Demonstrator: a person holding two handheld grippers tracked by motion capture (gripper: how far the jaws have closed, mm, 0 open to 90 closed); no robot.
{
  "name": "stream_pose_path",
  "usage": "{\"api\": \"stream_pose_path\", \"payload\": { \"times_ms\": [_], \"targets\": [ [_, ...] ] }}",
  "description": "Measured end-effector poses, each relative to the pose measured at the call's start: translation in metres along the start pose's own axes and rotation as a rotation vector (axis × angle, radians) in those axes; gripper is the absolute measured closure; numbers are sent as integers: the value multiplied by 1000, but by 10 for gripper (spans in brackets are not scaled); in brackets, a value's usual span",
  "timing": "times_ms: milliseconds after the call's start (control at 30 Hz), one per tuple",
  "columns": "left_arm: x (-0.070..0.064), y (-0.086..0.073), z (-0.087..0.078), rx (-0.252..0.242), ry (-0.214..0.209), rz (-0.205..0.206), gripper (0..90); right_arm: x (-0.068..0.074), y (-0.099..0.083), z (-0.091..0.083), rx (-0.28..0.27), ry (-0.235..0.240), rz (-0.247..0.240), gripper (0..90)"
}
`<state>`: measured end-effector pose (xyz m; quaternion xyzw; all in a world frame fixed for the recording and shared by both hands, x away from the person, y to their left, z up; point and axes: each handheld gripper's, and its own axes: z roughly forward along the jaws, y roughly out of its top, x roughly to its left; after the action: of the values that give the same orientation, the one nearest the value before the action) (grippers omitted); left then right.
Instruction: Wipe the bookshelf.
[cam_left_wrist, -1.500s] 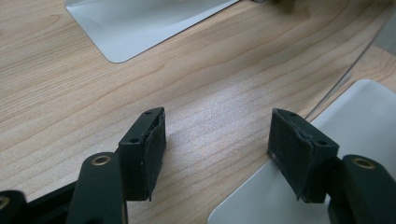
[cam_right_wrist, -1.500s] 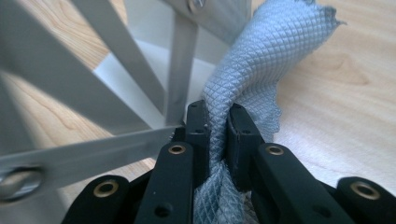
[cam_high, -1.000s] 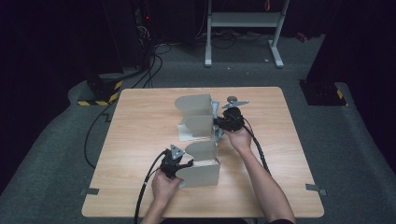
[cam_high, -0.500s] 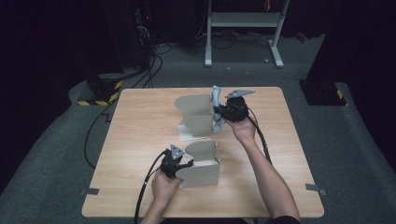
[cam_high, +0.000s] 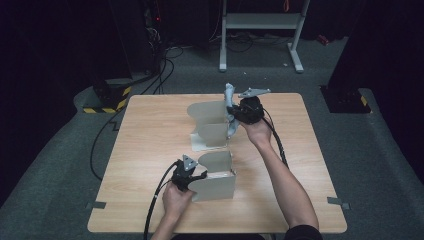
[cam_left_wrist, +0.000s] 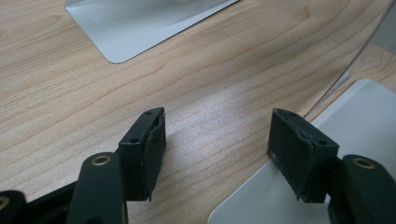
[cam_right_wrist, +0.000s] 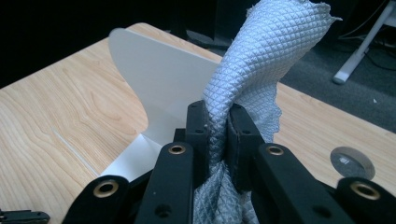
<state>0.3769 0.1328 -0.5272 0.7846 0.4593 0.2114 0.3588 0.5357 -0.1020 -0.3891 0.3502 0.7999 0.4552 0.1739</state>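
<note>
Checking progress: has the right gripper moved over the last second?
Yes. The right gripper, shut on the cloth, went up and away, toward the table's far edge.

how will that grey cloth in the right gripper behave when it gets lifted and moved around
The cloth is probably floppy: it bunches and twists where the right gripper pinches it, and its free end curls over. Its thin quilted weave and frayed edge suggest it is light. The textured surface should grip the pads rather than slip, though the loose part may swing or snag on the bookend.
</note>
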Motion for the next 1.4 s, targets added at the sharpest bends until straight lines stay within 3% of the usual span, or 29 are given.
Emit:
{"api": "stream_pose_path", "payload": {
  "times_ms": [467, 933, 1400],
  "targets": [
    [0, 0, 0, 0, 0, -1, 371, -9, -17, 22, 92, -2, 21, 817],
    [0, 0, 0, 0, 0, 0, 371, -15, -59, 50, 160, 33, 101, 817],
    [0, 0, 0, 0, -1, -1, 371, -12, -86, 68, 232, 60, 132, 817]
  ]
}}
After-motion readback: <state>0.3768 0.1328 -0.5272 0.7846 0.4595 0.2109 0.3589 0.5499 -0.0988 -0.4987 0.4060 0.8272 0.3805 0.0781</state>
